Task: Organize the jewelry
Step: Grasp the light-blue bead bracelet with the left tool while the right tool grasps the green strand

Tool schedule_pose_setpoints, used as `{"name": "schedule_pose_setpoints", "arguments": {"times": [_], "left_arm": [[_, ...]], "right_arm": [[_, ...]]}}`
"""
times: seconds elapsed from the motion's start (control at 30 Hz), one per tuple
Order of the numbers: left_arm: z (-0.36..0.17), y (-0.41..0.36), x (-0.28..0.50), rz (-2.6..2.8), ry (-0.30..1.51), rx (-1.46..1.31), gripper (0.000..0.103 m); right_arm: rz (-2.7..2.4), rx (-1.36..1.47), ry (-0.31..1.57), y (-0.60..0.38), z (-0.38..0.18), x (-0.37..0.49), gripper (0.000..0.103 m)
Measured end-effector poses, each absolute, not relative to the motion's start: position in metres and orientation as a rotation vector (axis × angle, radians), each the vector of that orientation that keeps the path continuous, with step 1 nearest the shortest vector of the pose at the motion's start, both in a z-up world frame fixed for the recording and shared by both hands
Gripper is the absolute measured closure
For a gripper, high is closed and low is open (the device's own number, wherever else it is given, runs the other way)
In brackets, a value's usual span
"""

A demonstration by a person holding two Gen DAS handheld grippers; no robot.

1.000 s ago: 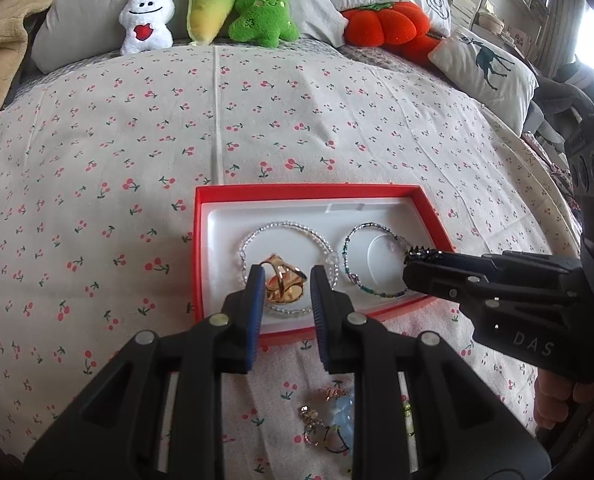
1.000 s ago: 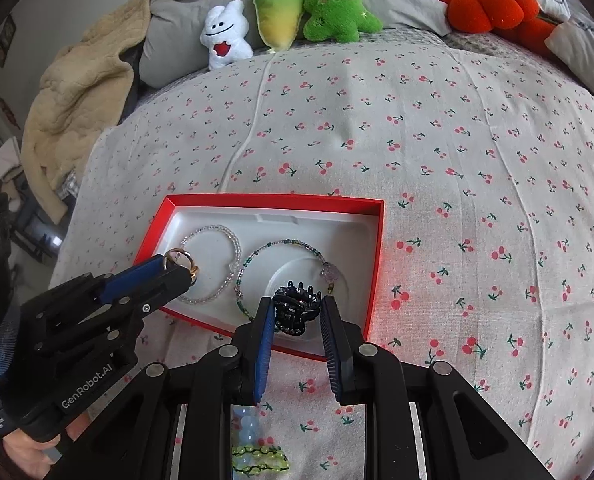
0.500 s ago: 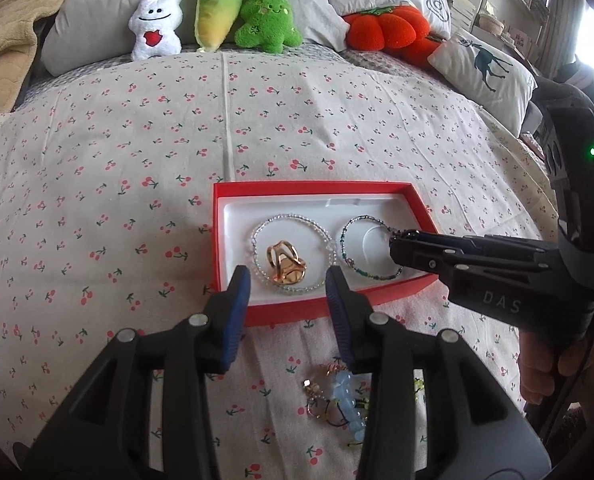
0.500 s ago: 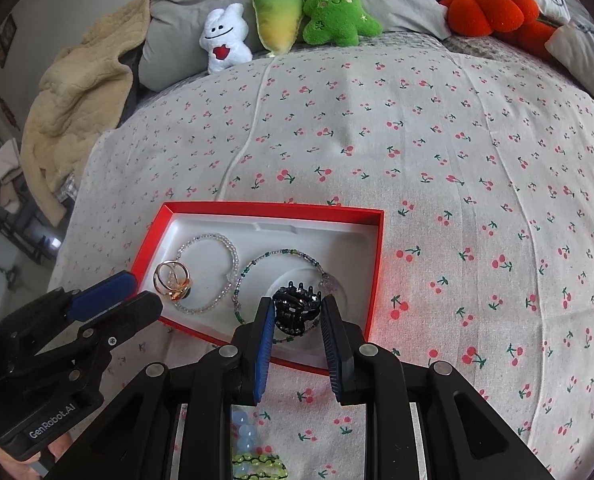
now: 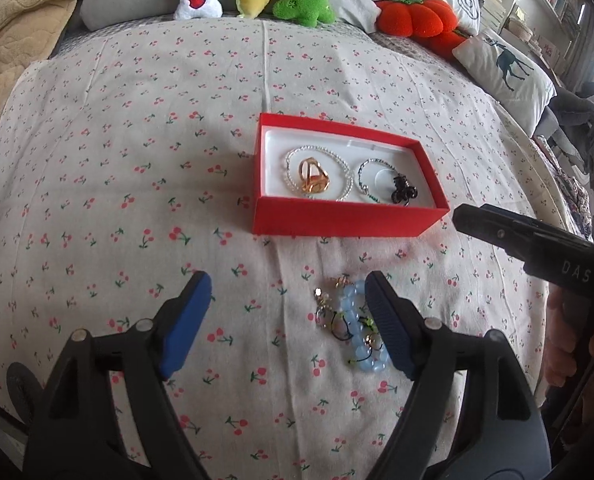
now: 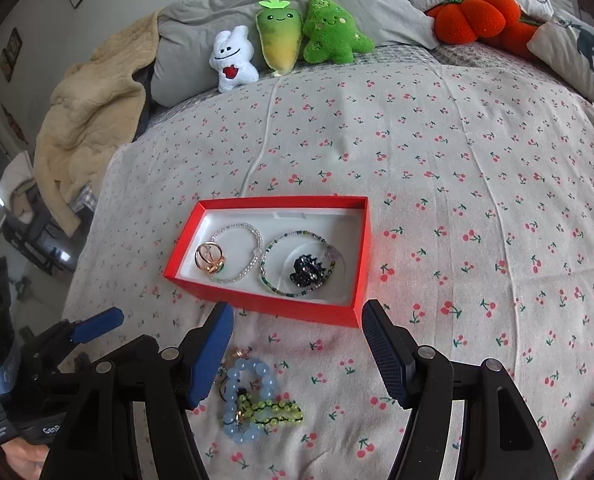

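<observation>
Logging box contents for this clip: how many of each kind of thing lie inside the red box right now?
Bead bracelets: 2, a clear one and a green-toned one
Gold ring: 1
Black hair clip: 1
Total: 4, all in the red box

Left gripper (image 5: pixel 287 320) frame: was matte black plastic, two angled arms with triangular cut-outs
Left gripper pads (image 5: pixel 187 322): were blue, long and flat
Left gripper fasteners: were round silver rivets on each arm
Left gripper marking: read "Gen..." in white, seen from the right wrist view
Right gripper (image 6: pixel 297 350) frame: was black, the same two-arm build with silver rivets
Right gripper pads (image 6: pixel 213 354): were blue, the right one finely ribbed
Right gripper marking: read "DAS" in pale letters on its side
</observation>
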State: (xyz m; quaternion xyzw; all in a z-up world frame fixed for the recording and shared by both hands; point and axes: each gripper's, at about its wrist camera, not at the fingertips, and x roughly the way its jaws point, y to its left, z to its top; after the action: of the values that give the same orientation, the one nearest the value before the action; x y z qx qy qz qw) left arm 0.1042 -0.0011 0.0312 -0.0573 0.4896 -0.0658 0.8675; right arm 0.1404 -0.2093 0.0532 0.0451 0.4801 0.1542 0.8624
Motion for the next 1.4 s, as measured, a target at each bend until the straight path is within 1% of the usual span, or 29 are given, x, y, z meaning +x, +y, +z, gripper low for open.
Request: {"name": "schedule_pose_setpoints", "arguments": {"times": [0.1, 0.13, 0.23, 0.33, 0.43, 0.57, 0.7, 0.9, 0.97, 1.03, 1.1, 1.13, 1.17, 1.2, 1.33, 1.4], "left_arm": [[0.028, 0.003, 0.094, -0.097, 1.039, -0.12, 0.023], [0.028, 0.003, 0.09, -0.085, 1.037, -0.109, 0.022], [0.024, 0.001, 0.082, -0.074, 1.032, -0.062, 0.021], [0.018, -0.003, 0.074, -0.091, 1.029, -0.022, 0.021], [0.013, -0.005, 0.07, -0.103, 1.026, 0.017, 0.021], [0.002, -0.005, 0.068, -0.125, 1.046, 0.018, 0.021], [-0.007, -0.005, 0.072, -0.158, 1.061, 0.017, 0.021], [-0.018, -0.006, 0.082, -0.279, 1.098, -0.114, 0.021], [-0.019, -0.011, 0.085, -0.313, 1.101, -0.129, 0.029], [-0.018, -0.015, 0.088, -0.331, 1.1, -0.13, 0.046], [-0.015, -0.017, 0.09, -0.344, 1.1, -0.152, 0.056], [-0.015, -0.016, 0.092, -0.352, 1.099, -0.164, 0.06], [-0.014, -0.017, 0.093, -0.358, 1.1, -0.17, 0.062], [-0.013, -0.018, 0.094, -0.364, 1.1, -0.171, 0.064], [-0.014, -0.021, 0.1, -0.375, 1.097, -0.173, 0.069], [-0.016, -0.023, 0.102, -0.382, 1.106, -0.174, 0.07]], "right_arm": [[0.264, 0.067, 1.019, -0.212, 0.055, 0.129, 0.033], [0.258, 0.065, 1.018, -0.211, 0.055, 0.126, 0.029], [0.235, 0.039, 0.996, -0.208, 0.053, 0.112, 0.027], [0.243, -0.031, 0.979, -0.201, 0.043, 0.097, 0.021], [0.259, -0.11, 1.02, -0.195, 0.024, 0.092, 0.021], [0.251, -0.077, 1.077, -0.204, 0.004, 0.098, 0.021], [0.246, -0.034, 1.103, -0.215, -0.004, 0.105, 0.021], [0.274, -0.031, 1.156, -0.213, -0.014, 0.112, 0.021], [0.29, -0.047, 1.164, -0.208, -0.017, 0.113, 0.021], [0.302, -0.048, 1.155, -0.205, -0.017, 0.113, 0.021], [0.326, -0.033, 1.146, -0.201, -0.015, 0.113, 0.022], [0.343, -0.023, 1.143, -0.2, -0.014, 0.112, 0.026], [0.363, -0.017, 1.145, -0.197, -0.014, 0.111, 0.033], [0.382, -0.015, 1.151, -0.195, -0.014, 0.111, 0.035], [0.41, -0.032, 1.195, -0.185, -0.026, 0.112, 0.053], [0.398, -0.071, 1.193, -0.18, -0.03, 0.111, 0.056]]}}
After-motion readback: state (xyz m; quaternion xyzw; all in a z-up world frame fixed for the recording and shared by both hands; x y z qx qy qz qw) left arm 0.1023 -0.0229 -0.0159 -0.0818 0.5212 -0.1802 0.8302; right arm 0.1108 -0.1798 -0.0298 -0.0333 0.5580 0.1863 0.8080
